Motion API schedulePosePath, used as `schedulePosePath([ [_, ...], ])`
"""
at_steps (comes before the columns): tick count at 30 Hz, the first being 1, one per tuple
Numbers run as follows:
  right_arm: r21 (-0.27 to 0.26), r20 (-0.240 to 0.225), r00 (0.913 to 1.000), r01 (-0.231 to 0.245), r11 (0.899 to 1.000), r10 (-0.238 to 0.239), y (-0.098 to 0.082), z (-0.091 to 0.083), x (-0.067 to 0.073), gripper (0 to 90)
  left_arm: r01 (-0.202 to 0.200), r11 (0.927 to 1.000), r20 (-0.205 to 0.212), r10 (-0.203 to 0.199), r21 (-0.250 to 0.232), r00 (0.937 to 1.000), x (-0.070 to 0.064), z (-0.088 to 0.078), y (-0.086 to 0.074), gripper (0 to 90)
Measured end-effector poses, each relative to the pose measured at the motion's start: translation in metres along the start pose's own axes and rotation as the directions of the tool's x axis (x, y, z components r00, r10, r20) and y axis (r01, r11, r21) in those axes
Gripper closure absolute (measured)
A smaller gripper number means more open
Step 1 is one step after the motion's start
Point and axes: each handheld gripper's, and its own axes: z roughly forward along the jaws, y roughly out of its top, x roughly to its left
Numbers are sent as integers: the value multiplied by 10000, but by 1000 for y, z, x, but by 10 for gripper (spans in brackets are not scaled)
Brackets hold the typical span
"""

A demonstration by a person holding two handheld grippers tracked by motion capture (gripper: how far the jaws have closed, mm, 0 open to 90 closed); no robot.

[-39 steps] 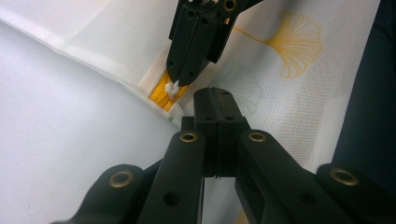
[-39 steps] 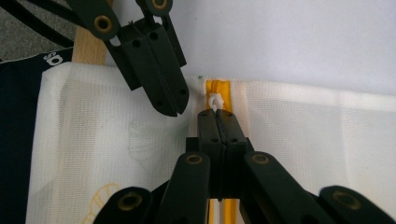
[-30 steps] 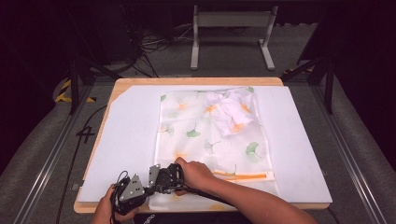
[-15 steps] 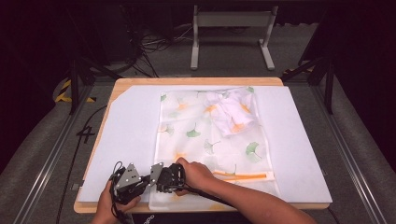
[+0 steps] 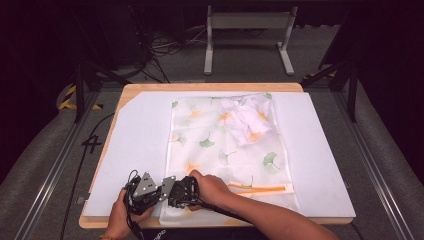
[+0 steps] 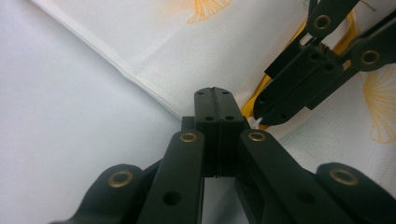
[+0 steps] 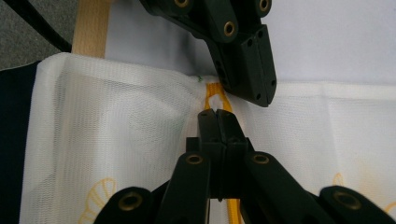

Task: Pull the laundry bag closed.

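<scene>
A white mesh bag (image 5: 225, 150) printed with green and orange leaves lies flat on the white sheet, with a white garment (image 5: 247, 117) inside at its far end. An orange zipper (image 5: 260, 189) runs along its near edge. Both grippers meet tip to tip at the bag's near left corner. My left gripper (image 5: 161, 192) (image 6: 213, 89) is shut on the bag's corner edge (image 6: 154, 88). My right gripper (image 5: 172, 194) (image 7: 215, 112) is shut at the zipper's end, on the white zipper pull (image 7: 215, 101). The mesh (image 7: 116, 121) wrinkles toward that corner.
The white sheet (image 5: 140, 150) covers a wooden tabletop (image 5: 210, 86), whose near edge lies just under the hands. A metal stand (image 5: 247, 20) and cables (image 5: 170, 45) sit on the floor beyond. Dark rails (image 5: 60, 160) run along both sides.
My left gripper has shifted slightly at the bag's corner. The right gripper and the bag have stayed put.
</scene>
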Motion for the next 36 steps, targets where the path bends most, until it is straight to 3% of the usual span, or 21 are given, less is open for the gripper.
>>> schedulePosePath([
  [19,416,150,9998,102,9991,-108,-3,-7,-1,900,64,10000,244,-64,-10,9997,4,0,-1,900],
  [36,431,18,9990,-436,9981,436,-33,-24,-2,900,-205,9997,175,203,118,9996,3,0,1,900],
])
